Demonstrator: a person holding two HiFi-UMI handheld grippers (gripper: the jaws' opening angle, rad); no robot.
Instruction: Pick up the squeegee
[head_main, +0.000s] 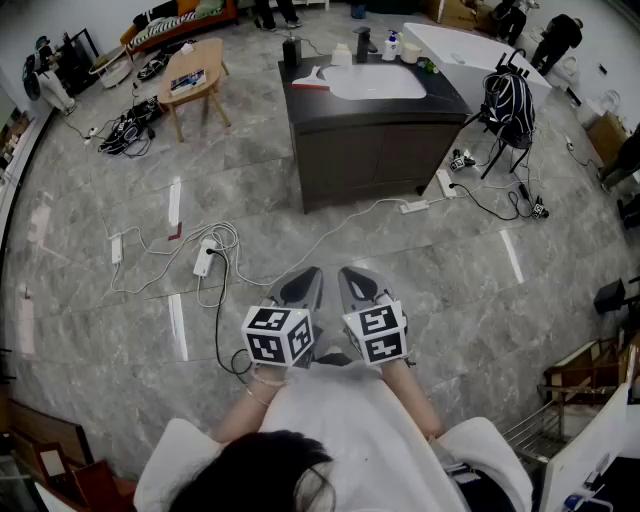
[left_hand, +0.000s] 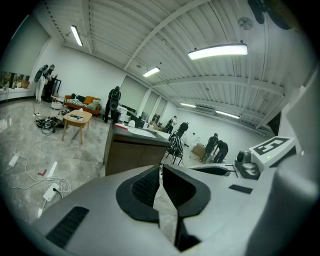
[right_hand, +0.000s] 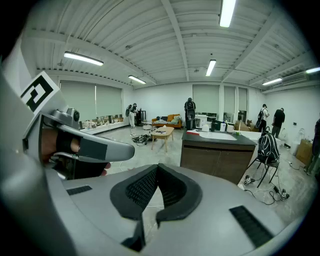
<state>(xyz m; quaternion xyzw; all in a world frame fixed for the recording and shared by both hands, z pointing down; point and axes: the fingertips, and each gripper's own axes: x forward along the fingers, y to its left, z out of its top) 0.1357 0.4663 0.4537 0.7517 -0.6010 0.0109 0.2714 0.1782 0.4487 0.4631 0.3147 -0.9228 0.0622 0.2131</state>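
On the far left, a small wooden table (head_main: 195, 82) with thin legs stands on the shiny grey stone floor (head_main: 450, 290). Closer in, thin white cables (head_main: 150, 262) curl in loops around a long white power strip (head_main: 205, 258). Near the middle, the left gripper (head_main: 312, 273) is smooth, grey and pointed like a beak, with a white cube (head_main: 278, 335) on it that has black square marks. In the left gripper view, the left gripper (left_hand: 160, 167) has black, ribbed fingers (left_hand: 142, 187). Their tips are together and there is nothing between them. Well ahead of both grippers is a big, dark, boxy cabinet (head_main: 365, 150) with a dark flat worktop (head_main: 300, 100) and a round-cornered white sink (head_main: 375, 80) set in it. The squeegee (head_main: 312, 78) lies flat on the worktop just left of the sink. It looks like a white, pointed shape with a red strip along it, and it is far from both grippers and touched by neither. A black bottle (head_main: 291, 48) stands behind it. The right gripper (head_main: 345, 273) sits just beside the left one and has the same grey beak shape and a marked cube (head_main: 378, 335). In the right gripper view, the right gripper (right_hand: 156, 167) has bumpy black fingers (right_hand: 142, 189) that are also pressed tip to tip and hold nothing. Further right, a black backpack with white stripes (head_main: 505, 100) hangs on a thin chair, with more cables on the floor under it.
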